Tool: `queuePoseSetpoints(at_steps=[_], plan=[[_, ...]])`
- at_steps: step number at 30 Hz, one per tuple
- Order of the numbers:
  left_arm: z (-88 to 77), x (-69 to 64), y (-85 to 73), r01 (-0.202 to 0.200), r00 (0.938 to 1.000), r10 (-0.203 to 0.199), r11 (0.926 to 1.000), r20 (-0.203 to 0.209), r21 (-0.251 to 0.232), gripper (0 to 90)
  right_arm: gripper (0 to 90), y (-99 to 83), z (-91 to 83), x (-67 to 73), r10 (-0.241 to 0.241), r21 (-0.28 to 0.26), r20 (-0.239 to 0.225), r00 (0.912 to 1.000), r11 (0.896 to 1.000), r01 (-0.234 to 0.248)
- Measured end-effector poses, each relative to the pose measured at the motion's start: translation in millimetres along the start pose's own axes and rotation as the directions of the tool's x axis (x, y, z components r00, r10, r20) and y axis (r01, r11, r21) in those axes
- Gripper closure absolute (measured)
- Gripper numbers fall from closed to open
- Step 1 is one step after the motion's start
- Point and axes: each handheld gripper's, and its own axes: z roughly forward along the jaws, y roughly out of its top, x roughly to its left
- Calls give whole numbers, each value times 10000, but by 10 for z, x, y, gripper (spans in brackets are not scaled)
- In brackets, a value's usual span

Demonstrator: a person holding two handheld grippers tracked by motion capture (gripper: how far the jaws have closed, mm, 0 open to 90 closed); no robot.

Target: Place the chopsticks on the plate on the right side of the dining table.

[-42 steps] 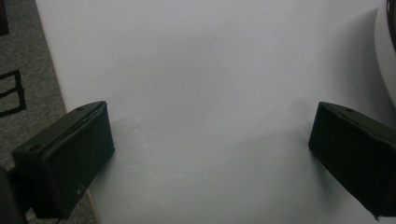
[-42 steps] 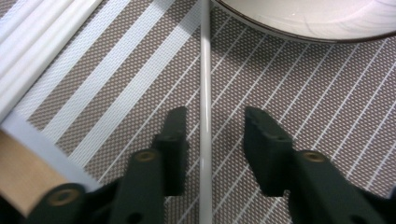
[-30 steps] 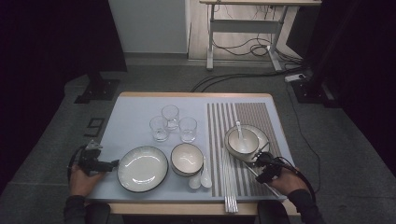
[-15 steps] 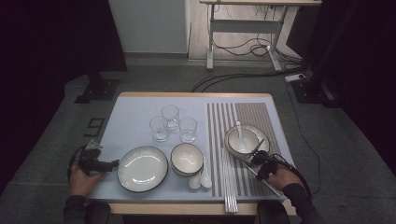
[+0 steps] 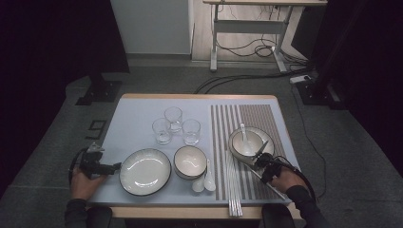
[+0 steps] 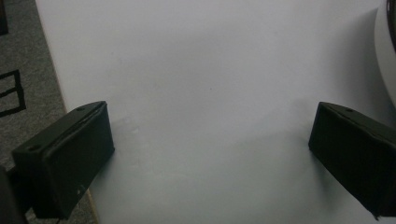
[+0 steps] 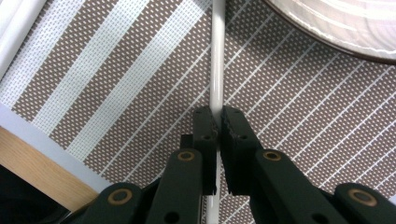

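Note:
My right gripper [image 5: 261, 158] [image 7: 217, 114] is shut on a thin white chopstick [image 7: 217, 60] over the striped placemat [image 5: 275, 118], just in front of a grey-rimmed bowl [image 5: 247, 144] that holds a white spoon [image 5: 243, 131]. The chopstick runs forward from the jaws toward the bowl's rim [image 7: 336, 32]. At the table's left front, my left gripper [image 5: 116, 166] [image 6: 210, 140] stands open above bare white tabletop, with nothing between its jaws. It is just left of a large plate [image 5: 145, 171].
A second bowl [image 5: 190, 161] sits mid-table with two white spoons [image 5: 203, 181] in front of it. Three glasses [image 5: 173, 124] stand behind. Several white chopsticks [image 5: 234, 187] lie on the mat's left strip. The wooden table edge [image 7: 37, 175] is close by.
My right gripper, with the chopstick in it, has edged slightly left and toward the bowl. The left gripper has stayed put.

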Motion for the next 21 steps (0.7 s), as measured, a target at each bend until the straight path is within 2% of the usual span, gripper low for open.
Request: queuePoseSetpoints(at_steps=[8, 14, 21], plan=[[0, -1, 0, 0, 10000, 0, 10000, -1, 0, 0, 848, -67, -51, 59, -289, -162, -287, 9992, 9995, 285], [0, -1, 0, -3, 10000, 3, 10000, -7, 2, 0, 848, -129, -177, 110, -545, -262, -437, 9976, 9982, 534], [0, -1, 0, -3, 10000, 3, 10000, -6, 2, 0, 847, -165, -354, 151, -640, -534, -763, 9950, 9968, 600]])
